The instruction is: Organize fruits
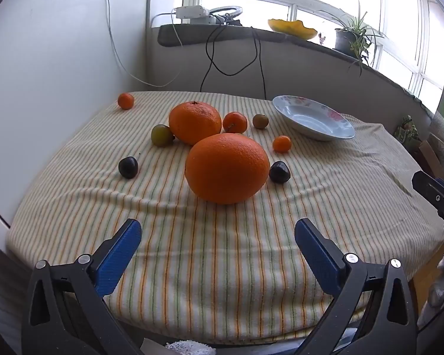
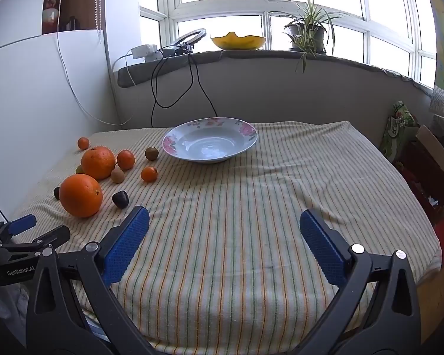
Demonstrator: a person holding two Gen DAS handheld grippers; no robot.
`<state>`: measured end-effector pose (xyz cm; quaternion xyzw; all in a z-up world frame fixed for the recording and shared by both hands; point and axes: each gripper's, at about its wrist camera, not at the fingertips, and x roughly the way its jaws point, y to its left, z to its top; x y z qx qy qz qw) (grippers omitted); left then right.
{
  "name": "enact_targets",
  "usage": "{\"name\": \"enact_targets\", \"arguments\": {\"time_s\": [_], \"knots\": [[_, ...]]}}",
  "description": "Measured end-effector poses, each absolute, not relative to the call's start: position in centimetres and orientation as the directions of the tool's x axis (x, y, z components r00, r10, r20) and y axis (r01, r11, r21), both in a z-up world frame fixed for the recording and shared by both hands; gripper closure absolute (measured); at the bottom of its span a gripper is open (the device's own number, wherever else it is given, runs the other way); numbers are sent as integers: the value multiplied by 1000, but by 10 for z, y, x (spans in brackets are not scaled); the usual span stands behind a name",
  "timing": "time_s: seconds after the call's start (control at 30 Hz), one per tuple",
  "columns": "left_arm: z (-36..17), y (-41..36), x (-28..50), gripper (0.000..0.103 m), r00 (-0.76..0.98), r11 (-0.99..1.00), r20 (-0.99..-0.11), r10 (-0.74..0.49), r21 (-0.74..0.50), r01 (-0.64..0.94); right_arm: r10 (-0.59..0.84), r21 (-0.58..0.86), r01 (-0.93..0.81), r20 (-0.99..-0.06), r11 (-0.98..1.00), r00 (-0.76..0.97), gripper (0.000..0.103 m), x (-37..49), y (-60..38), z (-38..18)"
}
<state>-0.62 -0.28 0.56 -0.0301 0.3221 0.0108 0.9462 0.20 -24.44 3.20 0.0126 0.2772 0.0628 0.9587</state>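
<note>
on the striped cloth of the worktop (image 2: 251,236) nothing is sorted yet: the bowl (image 2: 210,143) sits empty, oranges and small fruits scattered to its left. both the left hand-held gripper (image 1: 217,236) and right hand-held gripper (image 2: 223,224) hang released, holding nothing. the likely next move is the left closing around the near orange (image 1: 226,168), with dark plums (image 1: 279,171) close beside it.

Ahead of the jaws, a large paned window (image 2: 296,3) is seen, flooded with daylight. On the grey sill (image 2: 281,56) a yellow dish (image 2: 238,41) and a potted plant (image 2: 307,29) are set. A white wall (image 1: 59,59) is seen to the left.
</note>
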Motion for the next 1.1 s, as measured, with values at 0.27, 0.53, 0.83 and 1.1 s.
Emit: {"name": "enact_targets", "arguments": {"time_s": [0.27,0.53,0.83,1.1], "knots": [[-1,5,1,0,778,996,-628,5,-69,-63,122,64,-104,-554,993,823,0,5,-247,27],[8,5,-5,0,790,996,-613,0,-71,-55,123,65,-104,-548,992,827,0,2,-247,25],[12,5,-7,0,796,996,-605,-3,-76,-54,125,63,-108,-544,992,830,0,-1,-247,28],[12,2,-7,0,798,996,-603,-4,-73,-51,126,65,-108,-543,992,830,0,-1,-248,28]]}}
